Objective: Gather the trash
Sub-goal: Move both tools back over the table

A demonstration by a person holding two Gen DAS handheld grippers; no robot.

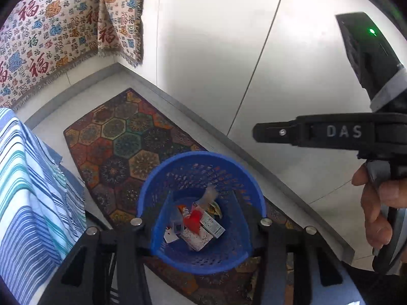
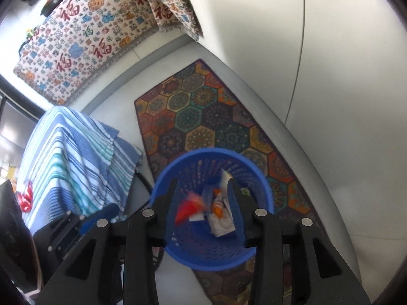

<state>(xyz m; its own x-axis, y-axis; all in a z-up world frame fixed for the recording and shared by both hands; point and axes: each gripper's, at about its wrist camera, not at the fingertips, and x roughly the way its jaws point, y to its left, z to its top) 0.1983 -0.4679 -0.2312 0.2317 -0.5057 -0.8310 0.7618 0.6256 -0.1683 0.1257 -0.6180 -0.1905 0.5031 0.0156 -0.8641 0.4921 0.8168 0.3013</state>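
Both grippers are hanging right over the blue basket (image 1: 203, 175), pointing steeply down into its mouth, so the trash lies straight below the fingers rather than off to a side. The left gripper (image 1: 201, 218) is standing partly open with nothing between its fingers, and a pale scrap (image 1: 209, 194) is showing blurred inside the basket above the pile. The right gripper (image 2: 202, 198) is also standing partly open and gripping nothing; a red wrapper (image 2: 188, 207) is smearing with motion between its fingers, apparently dropping toward the boxes and packets (image 1: 201, 225) already lying on the basket floor. Neither hand is clearly nearer, since both are framing the same opening; the right gripper's body and the hand (image 1: 376, 208) holding it are showing at the edge of the left view. The basket is standing upright on a patterned mat (image 2: 203, 111) laid on a pale floor by a white wall, with a striped cloth (image 2: 73, 157) draped just beside it and a printed throw (image 2: 84, 43) farther back.
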